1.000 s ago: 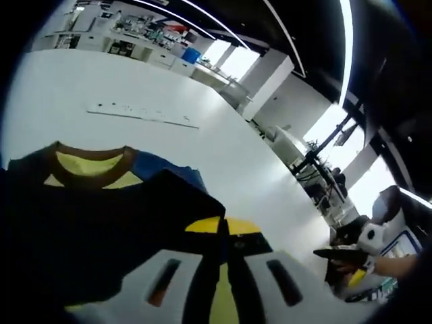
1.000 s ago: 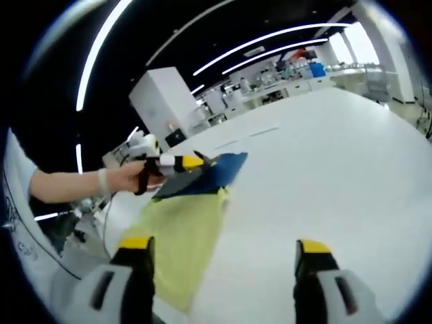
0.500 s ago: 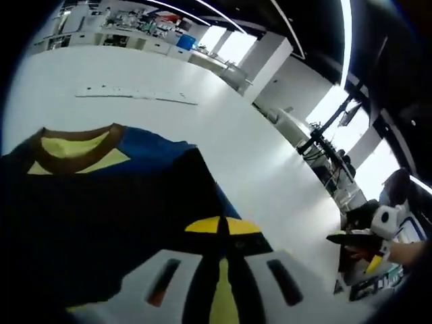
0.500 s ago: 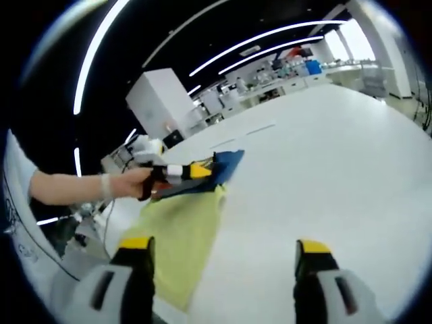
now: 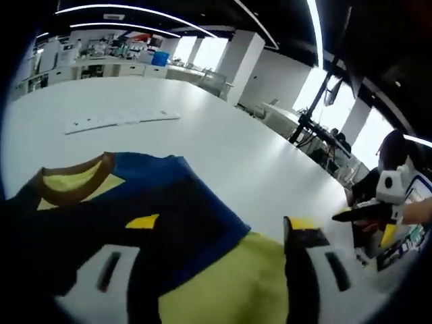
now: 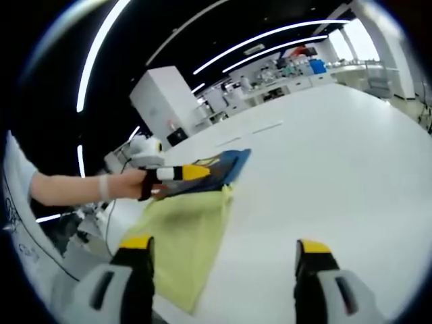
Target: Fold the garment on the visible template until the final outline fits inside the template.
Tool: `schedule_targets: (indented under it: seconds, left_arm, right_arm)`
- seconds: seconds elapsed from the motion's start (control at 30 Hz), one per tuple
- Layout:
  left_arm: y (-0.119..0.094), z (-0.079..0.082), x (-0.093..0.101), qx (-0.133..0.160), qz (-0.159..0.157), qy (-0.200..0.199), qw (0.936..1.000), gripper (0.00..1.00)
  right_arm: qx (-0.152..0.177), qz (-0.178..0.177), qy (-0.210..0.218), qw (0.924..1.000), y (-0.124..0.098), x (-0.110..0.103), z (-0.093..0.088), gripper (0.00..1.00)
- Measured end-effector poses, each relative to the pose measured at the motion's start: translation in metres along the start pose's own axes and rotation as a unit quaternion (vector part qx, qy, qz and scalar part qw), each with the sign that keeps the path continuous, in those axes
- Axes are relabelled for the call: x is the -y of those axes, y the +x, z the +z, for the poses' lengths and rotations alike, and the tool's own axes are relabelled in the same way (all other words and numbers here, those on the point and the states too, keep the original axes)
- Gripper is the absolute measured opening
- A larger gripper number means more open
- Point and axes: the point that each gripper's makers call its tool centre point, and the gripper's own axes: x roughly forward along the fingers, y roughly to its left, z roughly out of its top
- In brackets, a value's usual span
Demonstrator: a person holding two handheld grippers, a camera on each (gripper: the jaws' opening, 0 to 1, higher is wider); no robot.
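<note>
- Since half a second ago the left gripper (image 5: 219,233) has gone from jaws pressed together on the dark cloth to jaws spread wide, and the navy T-shirt (image 5: 135,202) now lies loose between and beyond them rather than pinched at the tips.
- In the left gripper view the left gripper's two yellow-tipped jaws stand far apart and hold nothing; the shirt's dark fabric runs under the left jaw, and the yellow-green template (image 5: 236,283) shows between the two.
- The T-shirt is navy with a brighter blue panel, a brown collar (image 5: 71,185) and a yellow inner lining at the neck. It lies on the white table (image 5: 223,148), its near edge lapping over the template.
- In the right gripper view the T-shirt (image 6: 219,169) sits at the far end of the template (image 6: 185,243), the blue part reaching past the template onto the table (image 6: 324,175).
- There the left gripper (image 6: 192,173) comes in from the left, held by a hand (image 6: 128,183), its yellow tips over the shirt's near edge.
- The right gripper (image 6: 223,253) is wide open and empty, its jaws apart above the table and the template's near corner, well away from the shirt.
- In the left gripper view the right gripper (image 5: 368,216) appears small at the right edge.
- A long white strip (image 5: 121,120) lies on the table beyond the shirt.
</note>
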Motion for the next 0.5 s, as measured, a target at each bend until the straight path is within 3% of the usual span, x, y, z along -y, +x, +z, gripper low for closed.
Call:
schedule_targets:
  seconds: [0.13,0.3,0.5]
  left_arm:
    - [-0.02,0.005,0.0,0.007,-0.005,0.001,1.0,0.99]
    - [-0.051,0.003,-0.005,0.008,0.003,0.008,0.9999,0.99]
    - [-0.093,0.001,-0.03,0.02,0.029,0.009,0.9993,0.99]
  right_arm:
    - [-0.01,0.013,-0.016,0.9997,0.005,-0.015,0.004,0.87]
    - [-0.017,0.029,-0.04,0.9986,0.015,-0.027,0.013,0.87]
    - [-0.017,0.048,-0.074,0.9959,0.03,-0.043,0.027,0.87]
